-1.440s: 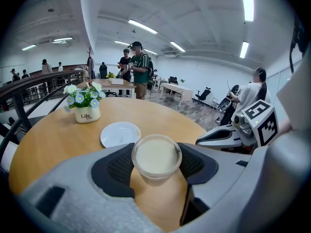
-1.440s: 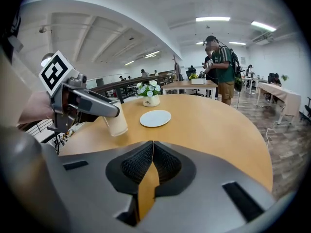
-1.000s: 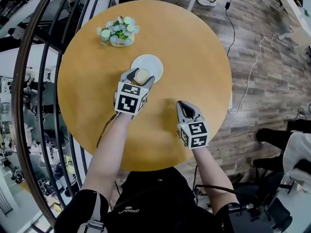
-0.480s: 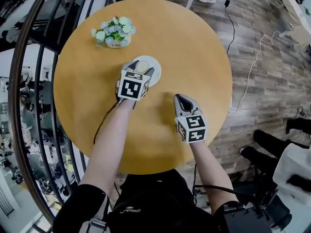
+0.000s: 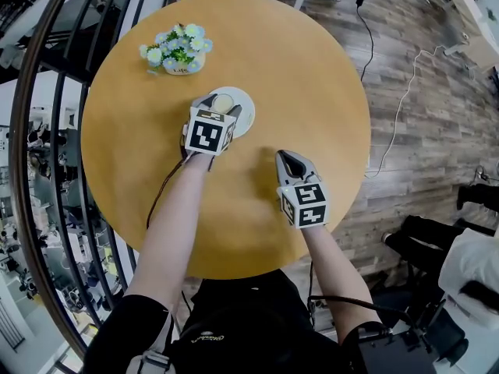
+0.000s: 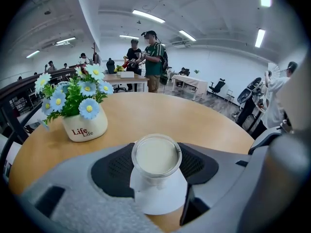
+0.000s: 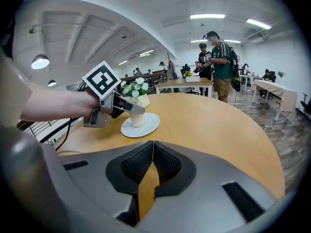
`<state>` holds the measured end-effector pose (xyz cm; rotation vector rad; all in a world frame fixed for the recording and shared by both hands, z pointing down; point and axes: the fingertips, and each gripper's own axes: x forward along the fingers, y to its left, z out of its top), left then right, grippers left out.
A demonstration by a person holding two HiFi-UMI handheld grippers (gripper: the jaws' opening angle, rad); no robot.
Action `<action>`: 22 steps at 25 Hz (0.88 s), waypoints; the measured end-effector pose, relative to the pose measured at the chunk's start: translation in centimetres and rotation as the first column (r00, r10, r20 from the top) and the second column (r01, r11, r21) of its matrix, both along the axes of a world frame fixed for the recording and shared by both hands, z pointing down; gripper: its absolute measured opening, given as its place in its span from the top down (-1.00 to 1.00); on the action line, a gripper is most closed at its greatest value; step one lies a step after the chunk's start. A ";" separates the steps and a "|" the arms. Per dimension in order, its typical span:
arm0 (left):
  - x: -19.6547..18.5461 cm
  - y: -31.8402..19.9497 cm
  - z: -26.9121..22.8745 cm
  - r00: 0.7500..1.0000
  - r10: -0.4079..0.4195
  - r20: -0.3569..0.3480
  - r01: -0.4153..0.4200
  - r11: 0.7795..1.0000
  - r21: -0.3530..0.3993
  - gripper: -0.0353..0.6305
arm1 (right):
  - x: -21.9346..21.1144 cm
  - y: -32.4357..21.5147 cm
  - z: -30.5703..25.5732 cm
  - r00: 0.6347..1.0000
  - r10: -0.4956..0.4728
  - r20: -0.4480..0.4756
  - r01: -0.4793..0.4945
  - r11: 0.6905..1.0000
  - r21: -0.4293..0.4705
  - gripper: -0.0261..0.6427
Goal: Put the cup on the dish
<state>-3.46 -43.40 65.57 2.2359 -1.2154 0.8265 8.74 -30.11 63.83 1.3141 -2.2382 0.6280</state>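
A pale cream cup (image 5: 223, 100) stands upright at the middle of the white dish (image 5: 248, 112) on the round wooden table. My left gripper (image 5: 219, 104) is shut on the cup, its black pads against the cup's sides. In the left gripper view the cup (image 6: 156, 155) fills the gap between the jaws, with the dish (image 6: 163, 200) under it. In the right gripper view the cup (image 7: 138, 116) appears to touch the dish (image 7: 151, 124). My right gripper (image 5: 289, 159) hovers nearer me, to the right, shut and empty, its tips (image 7: 152, 144) touching.
A white pot of blue and white flowers (image 5: 178, 53) stands beyond the dish to the left. The table (image 5: 312, 76) has bare wood to the right. A dark curved railing (image 5: 47, 131) runs along the left. A cable (image 5: 390, 131) lies on the floor.
My left gripper has carried the cup forward and down, from the dish's near edge to its middle. The right gripper has shifted only slightly.
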 end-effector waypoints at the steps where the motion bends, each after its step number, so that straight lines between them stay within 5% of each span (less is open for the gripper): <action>1: -0.1 0.0 0.0 1.000 0.001 0.005 -0.001 1.000 0.001 0.07 | 0.0 0.0 0.0 1.000 0.001 0.000 -0.001 1.000 0.000 0.91; 22: 0.0 -0.2 0.2 0.999 -0.003 0.043 -0.001 0.997 0.074 0.07 | 0.9 0.5 0.7 1.000 0.022 0.001 -0.022 1.000 -0.009 0.91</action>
